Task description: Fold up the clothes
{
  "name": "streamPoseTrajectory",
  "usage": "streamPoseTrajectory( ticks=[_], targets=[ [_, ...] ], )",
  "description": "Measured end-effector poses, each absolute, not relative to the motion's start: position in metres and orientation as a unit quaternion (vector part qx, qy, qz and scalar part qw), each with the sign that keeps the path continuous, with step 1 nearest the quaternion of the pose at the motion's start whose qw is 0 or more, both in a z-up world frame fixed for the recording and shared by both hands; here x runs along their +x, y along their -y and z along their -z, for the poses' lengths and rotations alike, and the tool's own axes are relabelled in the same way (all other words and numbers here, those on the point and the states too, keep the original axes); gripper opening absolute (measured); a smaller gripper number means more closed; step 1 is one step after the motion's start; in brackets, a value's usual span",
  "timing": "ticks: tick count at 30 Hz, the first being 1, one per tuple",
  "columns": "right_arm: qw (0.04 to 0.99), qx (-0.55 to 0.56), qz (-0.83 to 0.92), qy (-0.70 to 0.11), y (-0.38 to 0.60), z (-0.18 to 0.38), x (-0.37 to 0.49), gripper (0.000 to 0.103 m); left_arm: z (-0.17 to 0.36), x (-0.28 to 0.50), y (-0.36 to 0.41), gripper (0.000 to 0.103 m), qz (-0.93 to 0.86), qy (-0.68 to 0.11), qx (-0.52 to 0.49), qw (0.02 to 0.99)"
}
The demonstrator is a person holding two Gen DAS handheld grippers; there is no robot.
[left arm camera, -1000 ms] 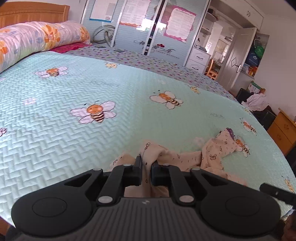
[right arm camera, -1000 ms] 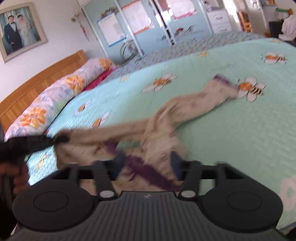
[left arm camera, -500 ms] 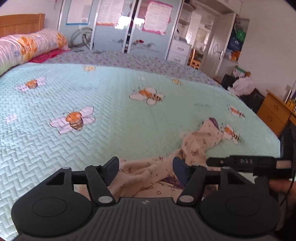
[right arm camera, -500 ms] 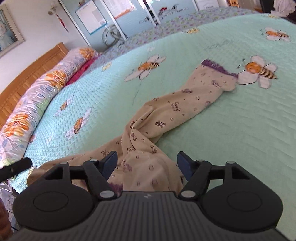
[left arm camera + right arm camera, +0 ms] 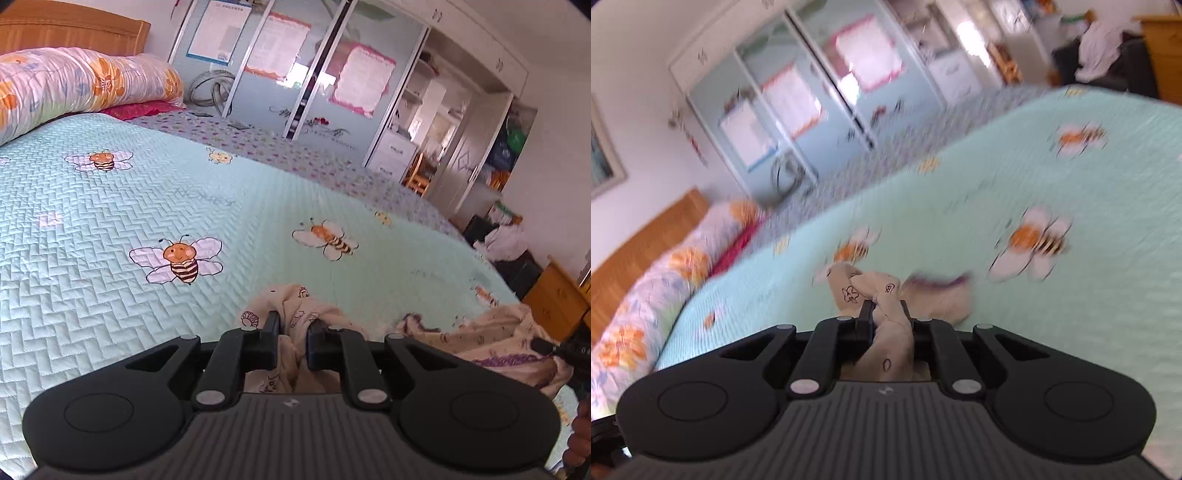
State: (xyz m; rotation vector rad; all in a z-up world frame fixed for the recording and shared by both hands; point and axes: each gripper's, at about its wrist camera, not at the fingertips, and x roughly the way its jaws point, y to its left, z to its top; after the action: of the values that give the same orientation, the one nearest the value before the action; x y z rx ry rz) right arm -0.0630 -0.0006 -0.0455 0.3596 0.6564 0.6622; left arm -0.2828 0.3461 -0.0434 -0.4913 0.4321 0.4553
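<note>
A beige printed garment (image 5: 295,306) with purple trim lies bunched near the front edge of a mint-green bee-print bedspread (image 5: 110,229). My left gripper (image 5: 293,325) is shut on a fold of it, cloth bulging up between the fingers. The same garment (image 5: 871,291) shows in the blurred right wrist view, where my right gripper (image 5: 888,314) is shut on another bunch of it. A purple-edged part (image 5: 938,282) trails behind to the right. The right gripper's black tip (image 5: 561,349) and a hand appear at the right edge of the left wrist view, holding cloth (image 5: 491,332).
A rolled floral quilt (image 5: 74,81) and wooden headboard (image 5: 70,31) lie at the far left. Sliding wardrobe doors (image 5: 295,74) stand beyond the bed. A wooden cabinet (image 5: 557,299) and a pile of clothes (image 5: 506,236) sit at the right.
Both grippers, open half a second ago, have shut on the garment. The right wrist view has swung and blurred, and the garment is now bunched rather than stretched out.
</note>
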Motion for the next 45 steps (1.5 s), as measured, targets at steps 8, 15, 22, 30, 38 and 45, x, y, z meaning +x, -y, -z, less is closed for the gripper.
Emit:
streamPoseTrajectory(
  ticks=[8, 15, 22, 30, 38, 45],
  targets=[
    [0.872, 0.137, -0.279, -0.379, 0.026, 0.091, -0.108, 0.030, 0.088, -0.309, -0.328, 0.020, -0.215, -0.284, -0.260, 0.898],
    [0.898, 0.093, -0.336, -0.269, 0.017, 0.038, -0.135, 0.067, 0.052, -0.319, -0.326, 0.031, -0.223, -0.224, -0.234, 0.920],
    [0.856, -0.041, -0.388, -0.338, -0.049, 0.085, -0.148, 0.064, 0.051, -0.316, -0.324, 0.038, -0.222, -0.231, -0.225, 0.920],
    [0.835, -0.055, -0.355, -0.416, -0.057, 0.125, -0.136, 0.055, 0.067, -0.249, -0.322, 0.045, -0.193, -0.321, -0.167, 0.912],
    [0.877, -0.002, -0.323, -0.356, -0.039, 0.090, -0.110, 0.071, 0.106, -0.167, -0.319, 0.049, -0.140, -0.422, -0.149, 0.883],
    [0.887, -0.048, -0.275, -0.368, -0.070, 0.109, -0.037, 0.073, 0.129, -0.147, -0.313, 0.015, -0.153, -0.441, -0.163, 0.869]
  ],
)
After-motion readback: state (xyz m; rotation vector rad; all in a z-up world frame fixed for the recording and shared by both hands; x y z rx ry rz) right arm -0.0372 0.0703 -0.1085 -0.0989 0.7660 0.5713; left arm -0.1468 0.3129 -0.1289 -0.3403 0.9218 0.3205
